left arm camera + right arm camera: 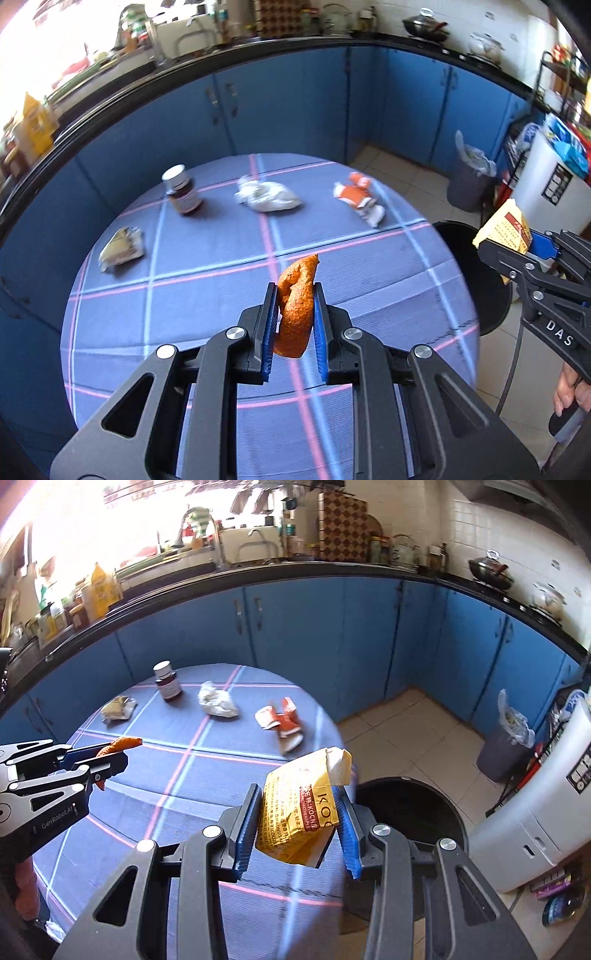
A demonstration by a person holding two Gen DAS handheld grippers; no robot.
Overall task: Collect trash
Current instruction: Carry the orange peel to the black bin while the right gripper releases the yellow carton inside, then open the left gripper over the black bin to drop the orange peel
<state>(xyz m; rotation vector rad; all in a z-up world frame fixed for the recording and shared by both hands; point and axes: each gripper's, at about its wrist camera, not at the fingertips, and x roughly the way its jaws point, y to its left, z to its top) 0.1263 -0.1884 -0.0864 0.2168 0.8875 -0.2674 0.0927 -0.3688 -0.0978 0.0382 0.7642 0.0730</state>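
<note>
So, going left to right: the left gripper (295, 295) is clamped on an orange peel (295, 310), pads pressed to both faces, peel standing on edge w/ its long axis running up toward mid-frame, over the blue checked tablecloth (388, 295). Further right, the right gripper (299, 805) has its fingers narrowed onto a yellow carton (299, 812), carton tilted, folded top poking up-right past the fingertips. The relation that counts: the black bin (413, 805) sits just right of the table edge, its dark mouth directly beyond and below the carton in the right wrist view, at center-right of frame. In the left wrist view that same bin (461, 251) is at the right edge, well off from the peel. So right hand is nearer, by my read, and drops first; left needs a swing rightward across the table. Still on the cloth, upper part of frame: crumpled wrapper (122, 249), brown bottle (183, 192), white wad (266, 195), orange-white packet (360, 197).
</note>
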